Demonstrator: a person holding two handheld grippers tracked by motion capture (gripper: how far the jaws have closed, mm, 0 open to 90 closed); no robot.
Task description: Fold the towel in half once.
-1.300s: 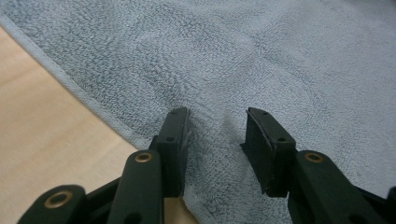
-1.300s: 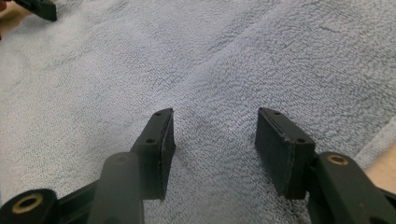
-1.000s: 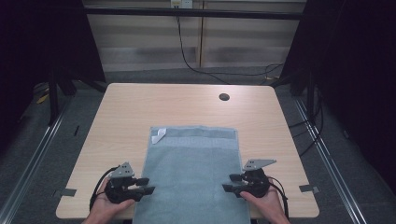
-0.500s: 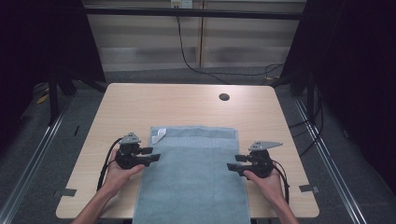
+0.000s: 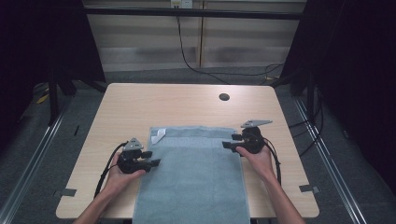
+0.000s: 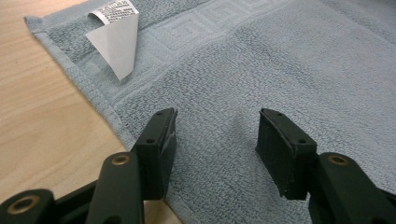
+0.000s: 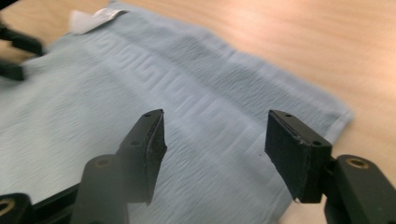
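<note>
Towel first — a grey-blue terry cloth towel (image 5: 194, 172) lies flat on the pale wooden table (image 5: 140, 105), near end hanging over my edge. My left gripper (image 6: 215, 135) hovers spread at its left hem — my right gripper (image 7: 215, 140), also spread, at the right.

A light wooden table (image 5: 140, 112) with rounded corners sits at the centre of the frame, a small dark round hole (image 5: 224, 97) near its far edge, right of centre. Grey carpeted floor (image 5: 56, 154) surrounds it, crossed by metal rails (image 5: 32, 163) at the left and right. Black curtains (image 5: 42, 42) darken both upper corners. Along the top, a pale panelled wall (image 5: 233, 42) stands behind a dark horizontal bar (image 5: 187, 11), with a black cable (image 5: 183, 46) hanging down from it to the floor.
</note>
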